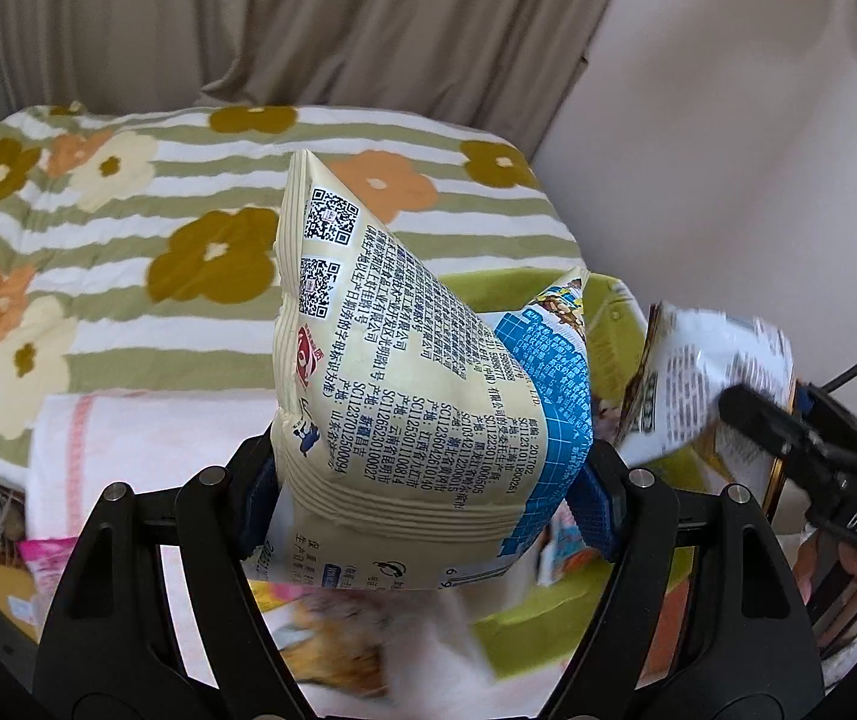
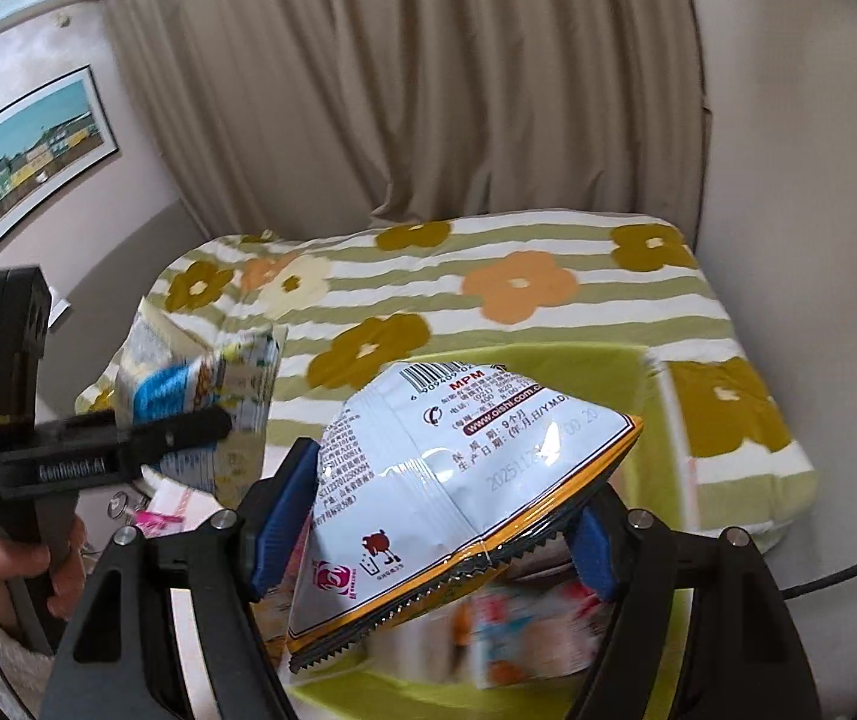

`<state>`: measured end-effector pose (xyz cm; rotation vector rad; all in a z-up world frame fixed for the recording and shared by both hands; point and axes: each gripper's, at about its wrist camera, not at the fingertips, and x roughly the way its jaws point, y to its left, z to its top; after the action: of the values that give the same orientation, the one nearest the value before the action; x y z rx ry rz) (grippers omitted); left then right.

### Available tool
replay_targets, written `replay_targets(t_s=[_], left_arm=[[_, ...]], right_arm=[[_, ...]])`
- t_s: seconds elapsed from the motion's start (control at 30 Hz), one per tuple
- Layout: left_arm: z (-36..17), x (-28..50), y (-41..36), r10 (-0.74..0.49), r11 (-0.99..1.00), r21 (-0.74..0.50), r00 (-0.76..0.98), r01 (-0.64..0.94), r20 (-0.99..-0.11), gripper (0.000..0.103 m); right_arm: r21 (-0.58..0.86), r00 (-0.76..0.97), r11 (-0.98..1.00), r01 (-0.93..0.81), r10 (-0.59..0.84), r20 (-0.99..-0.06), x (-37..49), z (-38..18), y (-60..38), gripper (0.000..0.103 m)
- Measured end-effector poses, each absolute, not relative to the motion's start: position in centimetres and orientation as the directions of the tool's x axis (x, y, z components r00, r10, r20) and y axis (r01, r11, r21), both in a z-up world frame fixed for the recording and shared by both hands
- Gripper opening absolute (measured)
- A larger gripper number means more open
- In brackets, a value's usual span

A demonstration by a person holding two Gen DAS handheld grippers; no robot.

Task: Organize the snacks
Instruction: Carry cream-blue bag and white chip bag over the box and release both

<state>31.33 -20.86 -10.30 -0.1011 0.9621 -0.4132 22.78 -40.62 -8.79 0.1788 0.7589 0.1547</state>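
A bed with a striped, flowered quilt (image 1: 128, 228) is seen before beige curtains (image 2: 416, 90). A green bin (image 2: 644, 372) stands in front of the quilt, with blurred snack packets (image 2: 524, 630) lying in it. The cream snack bag (image 1: 380, 396) is held upright above the bin's near edge, clamped at its lower seam in the left gripper (image 1: 428, 486). The white snack bag (image 2: 458, 480) is held over the bin, pinched between the blue pads (image 2: 284, 516) of the right gripper (image 2: 440, 534).

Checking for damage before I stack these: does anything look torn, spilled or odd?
No tears or spills show. The cream snack bag in the left claw and the white snack bag in the right claw are only creased.
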Motion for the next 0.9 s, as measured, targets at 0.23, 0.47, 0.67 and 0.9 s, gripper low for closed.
replay_targets(t_s=[0.23, 0.47, 0.67, 0.9], left_arm=[[-12.5, 34.5, -28.1, -0.372, 0.91, -0.228, 0.442, 0.346, -0.816, 0.075], [-16.2, 38.1, -31.8, -0.349, 0.906, -0.209, 0.373, 0.367, -0.86, 0.075], [-18.3, 40.0, -33.3, -0.309, 0.909, -0.167, 0.349, 0.382, -0.885, 0.086], [-18.7, 40.3, -33.1, -0.254, 0.911, -0.09, 0.376, 0.403, -0.891, 0.102]], right_arm=[[0.254, 0.699, 0.967, -0.022, 0.196, -0.687, 25.6, -9.9, -45.3, 0.071], [0.268, 0.667, 0.963, 0.025, 0.184, -0.722, 28.3, -12.0, -47.5, 0.071], [0.285, 0.648, 0.957, 0.058, 0.181, -0.74, 29.8, -13.7, -48.8, 0.071], [0.29, 0.627, 0.954, 0.077, 0.18, -0.758, 31.1, -14.9, -49.6, 0.071]])
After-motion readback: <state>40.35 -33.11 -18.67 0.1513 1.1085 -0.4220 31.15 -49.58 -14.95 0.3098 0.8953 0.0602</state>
